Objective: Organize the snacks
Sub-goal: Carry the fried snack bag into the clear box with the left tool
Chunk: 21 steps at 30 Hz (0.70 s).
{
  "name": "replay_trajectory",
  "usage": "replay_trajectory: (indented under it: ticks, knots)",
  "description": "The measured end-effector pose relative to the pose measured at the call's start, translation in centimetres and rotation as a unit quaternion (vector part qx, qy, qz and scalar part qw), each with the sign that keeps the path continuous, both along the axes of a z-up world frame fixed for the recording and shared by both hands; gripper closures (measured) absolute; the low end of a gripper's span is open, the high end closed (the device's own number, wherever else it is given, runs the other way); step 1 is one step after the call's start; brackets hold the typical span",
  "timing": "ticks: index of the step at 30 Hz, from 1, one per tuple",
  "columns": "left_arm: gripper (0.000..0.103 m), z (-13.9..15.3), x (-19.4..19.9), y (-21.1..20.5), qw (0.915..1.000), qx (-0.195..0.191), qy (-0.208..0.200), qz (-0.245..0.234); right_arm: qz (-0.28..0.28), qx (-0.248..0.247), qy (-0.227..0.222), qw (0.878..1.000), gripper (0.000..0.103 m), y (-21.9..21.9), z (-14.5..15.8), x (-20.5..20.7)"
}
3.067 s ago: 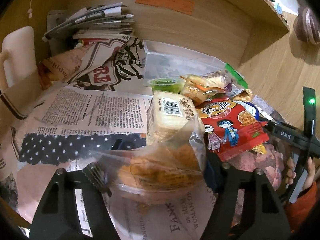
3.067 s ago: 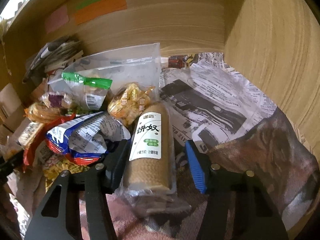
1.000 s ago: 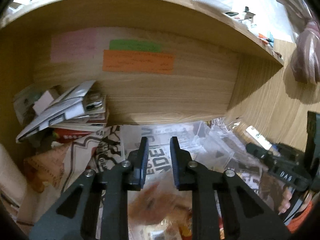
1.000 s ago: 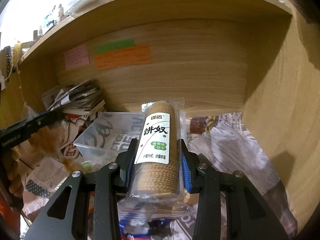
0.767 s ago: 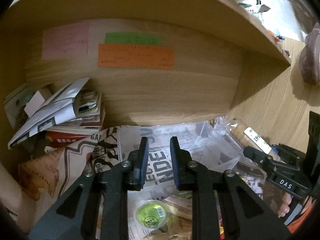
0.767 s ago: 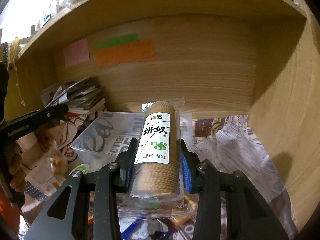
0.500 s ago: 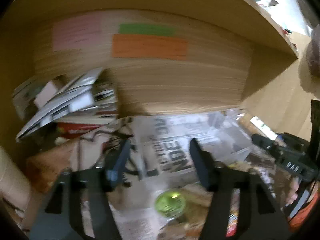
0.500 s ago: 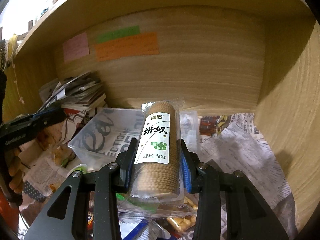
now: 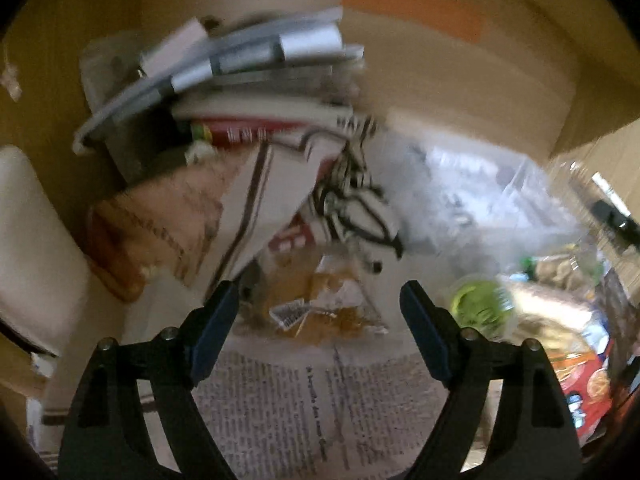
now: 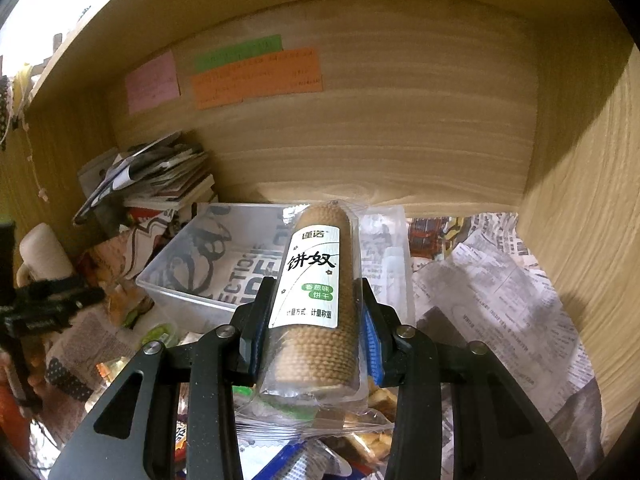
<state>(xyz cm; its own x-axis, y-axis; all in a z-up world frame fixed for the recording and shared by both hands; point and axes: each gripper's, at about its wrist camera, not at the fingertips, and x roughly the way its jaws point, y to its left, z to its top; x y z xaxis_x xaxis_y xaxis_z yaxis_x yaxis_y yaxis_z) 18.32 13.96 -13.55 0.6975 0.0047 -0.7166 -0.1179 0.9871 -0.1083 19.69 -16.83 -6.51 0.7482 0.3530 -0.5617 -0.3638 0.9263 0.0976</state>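
Note:
My right gripper (image 10: 314,316) is shut on a clear-wrapped roll of brown biscuits (image 10: 316,280) with a white and green label, held above the snack pile, in front of a clear plastic bin (image 10: 208,256). My left gripper (image 9: 320,312) is open and empty over the newspaper, with an orange snack packet (image 9: 320,308) lying between its fingertips. A green jelly cup (image 9: 480,306) and a red snack bag (image 9: 588,392) lie to its right. The left wrist view is blurred. The left gripper also shows at the left edge of the right wrist view (image 10: 52,300).
A stack of magazines (image 10: 160,176) sits at the back left of the wooden shelf. Coloured sticky notes (image 10: 256,76) are on the back wall. Newspaper (image 10: 500,292) lines the shelf floor. A wooden side wall (image 10: 580,220) stands on the right. More snack packets (image 10: 352,444) lie under the right gripper.
My left gripper has opened wide and tilted down and left; the orange packet now lies on the newspaper in front of it. The right gripper holds the biscuit roll steady, slightly nearer the bin.

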Motion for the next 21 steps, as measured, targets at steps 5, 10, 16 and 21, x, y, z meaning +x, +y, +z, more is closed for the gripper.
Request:
replay_trajectory:
  ticks: [5, 10, 16, 21]
  knots:
    - [0.021, -1.9, 1.6, -0.3, 0.9995, -0.008, 0.03, -0.002, -0.003, -0.009, 0.004, 1.0, 0.068, 0.3, -0.2, 0.0]
    - [0.034, -2.0, 2.4, -0.2, 0.9995, -0.013, 0.03, -0.004, -0.007, -0.015, 0.005, 1.0, 0.068, 0.3, -0.2, 0.3]
    - [0.058, -0.4, 1.6, -0.6, 1.0, -0.003, 0.009, 0.001, -0.003, -0.016, 0.008, 1.0, 0.068, 0.6, -0.3, 0.6]
    - [0.062, 1.3, 1.3, -0.4, 0.9996, -0.025, -0.009, -0.007, 0.001, -0.019, 0.004, 1.0, 0.068, 0.9, 0.0, 0.6]
